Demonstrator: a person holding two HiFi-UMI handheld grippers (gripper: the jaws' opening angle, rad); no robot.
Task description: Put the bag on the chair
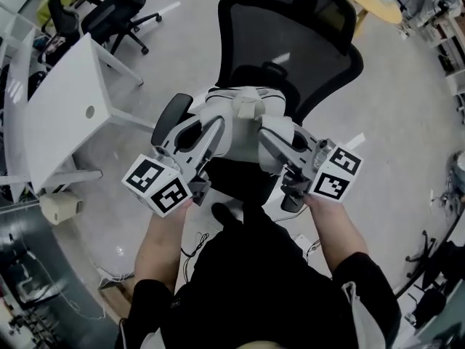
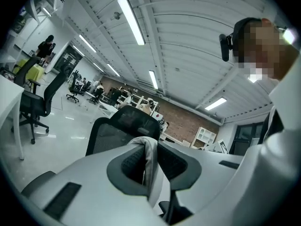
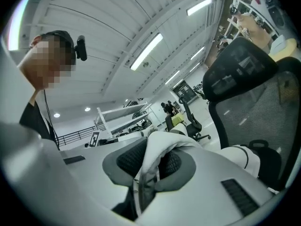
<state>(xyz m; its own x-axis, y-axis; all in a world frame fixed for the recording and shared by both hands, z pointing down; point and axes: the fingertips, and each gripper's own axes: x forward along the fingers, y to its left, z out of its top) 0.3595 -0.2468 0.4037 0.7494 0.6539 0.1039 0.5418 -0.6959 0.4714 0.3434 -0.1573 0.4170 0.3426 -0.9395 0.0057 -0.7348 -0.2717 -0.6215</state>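
The left tool (image 2: 151,166) is closed narrow on a white fabric strap (image 2: 150,147) of the soft white bag (image 1: 243,107); the right tool (image 3: 153,167) grips a second white strap (image 3: 157,145) likewise. The bag hangs between both tools, just before the backrest of the black mesh office chair (image 1: 290,27), over its seat.

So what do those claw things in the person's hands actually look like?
Each is a light grey plastic tool. The left claw and right claw have two smooth grey jaws lined with dark, textured pads. At the rear of each sits a white cube printed with black square markers. The person wears black sleeves.
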